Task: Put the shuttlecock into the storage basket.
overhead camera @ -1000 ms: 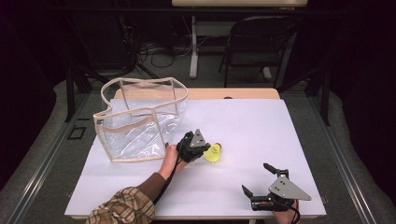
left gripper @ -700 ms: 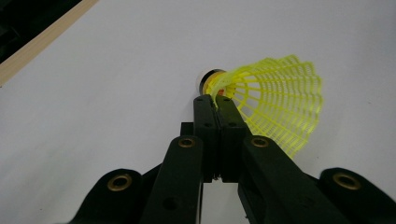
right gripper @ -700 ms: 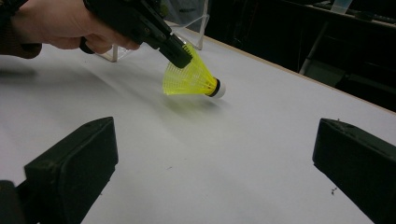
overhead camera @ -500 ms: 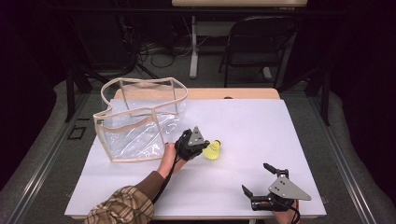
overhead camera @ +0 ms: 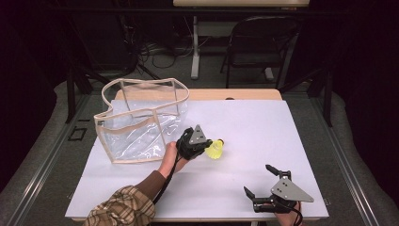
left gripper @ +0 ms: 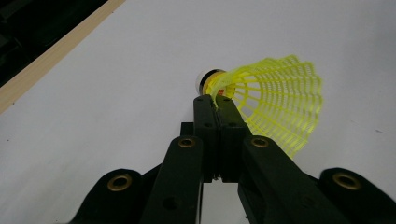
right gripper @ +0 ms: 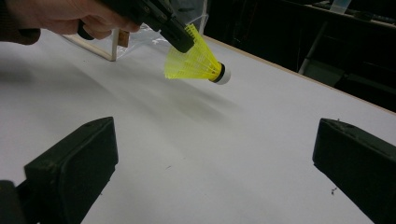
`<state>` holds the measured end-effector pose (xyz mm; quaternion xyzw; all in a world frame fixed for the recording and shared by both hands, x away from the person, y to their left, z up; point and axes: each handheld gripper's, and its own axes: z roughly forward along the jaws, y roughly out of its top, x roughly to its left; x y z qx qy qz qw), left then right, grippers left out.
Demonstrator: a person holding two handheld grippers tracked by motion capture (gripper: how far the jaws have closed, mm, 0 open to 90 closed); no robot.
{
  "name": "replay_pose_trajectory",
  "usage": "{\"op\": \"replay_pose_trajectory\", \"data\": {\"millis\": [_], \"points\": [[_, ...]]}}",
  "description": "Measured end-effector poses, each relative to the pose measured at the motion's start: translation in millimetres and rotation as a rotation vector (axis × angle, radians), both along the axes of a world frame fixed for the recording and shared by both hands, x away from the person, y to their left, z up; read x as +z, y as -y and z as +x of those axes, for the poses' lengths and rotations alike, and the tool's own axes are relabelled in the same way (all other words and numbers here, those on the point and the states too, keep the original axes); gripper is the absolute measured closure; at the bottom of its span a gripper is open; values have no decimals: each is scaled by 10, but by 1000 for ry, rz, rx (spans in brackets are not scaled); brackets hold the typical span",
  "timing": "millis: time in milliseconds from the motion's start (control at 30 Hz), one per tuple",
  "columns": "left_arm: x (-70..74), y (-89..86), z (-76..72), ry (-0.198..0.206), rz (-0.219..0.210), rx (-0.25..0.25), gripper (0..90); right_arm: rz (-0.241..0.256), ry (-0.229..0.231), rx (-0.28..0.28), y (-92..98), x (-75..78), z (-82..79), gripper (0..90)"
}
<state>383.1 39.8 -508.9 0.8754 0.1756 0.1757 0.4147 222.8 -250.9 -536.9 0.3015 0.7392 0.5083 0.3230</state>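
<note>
A yellow plastic shuttlecock [overhead camera: 216,149] [left gripper: 271,102] [right gripper: 195,63] with a white cork tip hangs above the white table, held by the edge of its skirt. My left gripper [overhead camera: 205,145] [left gripper: 215,100] is shut on that skirt, just right of the clear bag; in the right gripper view the left gripper [right gripper: 180,43] comes in from the top left with the hand behind it. My right gripper [overhead camera: 261,179] [right gripper: 215,163] stands wide open near the table's front right edge, nothing between its jaws.
A clear plastic tote bag [overhead camera: 141,120] with beige trim stands open at the table's left. The white sheet [overhead camera: 254,122] covers the table, with a wooden edge [overhead camera: 235,94] at the back. A dark folding chair [overhead camera: 263,47] and cables lie beyond.
The left gripper has lifted the shuttlecock slightly and carried it a little up and away from the person. The right gripper has stayed put.
</note>
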Motion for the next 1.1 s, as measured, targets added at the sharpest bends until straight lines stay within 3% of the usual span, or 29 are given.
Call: {"op": "replay_pose_trajectory", "data": {"millis": [800, 1100], "points": [[246, 26, -19, 19, -25, -27, 894, -1, -6, 1, -4, 0, -4, 0], [399, 35, 1, 29, -38, -35, 894, -4, -3, 1, -2, 0, -4, 0]]}}
